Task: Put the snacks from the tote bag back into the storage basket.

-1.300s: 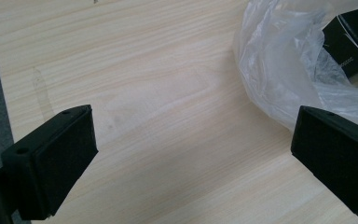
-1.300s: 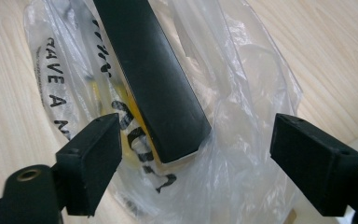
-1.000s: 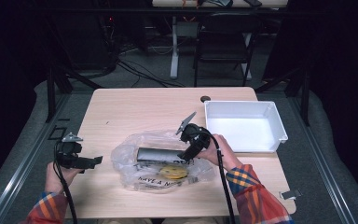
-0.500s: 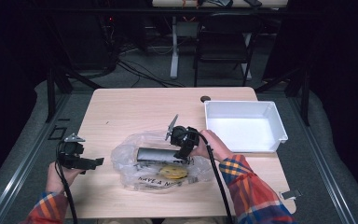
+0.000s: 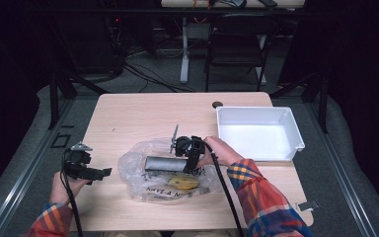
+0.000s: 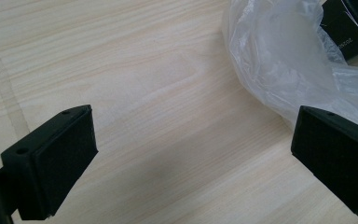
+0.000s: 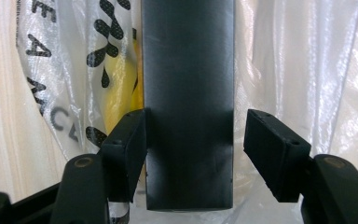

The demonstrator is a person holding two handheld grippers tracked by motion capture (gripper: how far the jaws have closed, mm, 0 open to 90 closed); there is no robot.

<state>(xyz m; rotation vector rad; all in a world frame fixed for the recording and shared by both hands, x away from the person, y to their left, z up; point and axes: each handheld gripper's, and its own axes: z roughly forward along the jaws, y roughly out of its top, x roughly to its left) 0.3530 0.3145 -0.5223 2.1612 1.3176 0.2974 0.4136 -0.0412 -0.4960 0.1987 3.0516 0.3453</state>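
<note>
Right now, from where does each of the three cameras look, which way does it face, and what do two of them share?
High view: above the person's side, facing forward and down on the pale wooden table; both forearms in plaid sleeves show.
Left gripper view: rides the left tongs, facing the tabletop; its two black jaws stand wide apart.
Right gripper view: rides the right tongs, facing along the dark grey rectangular bar, which lies between its jaws.
Shared: all three show the clear crinkled plastic bag; high and right views share the bar.
</note>
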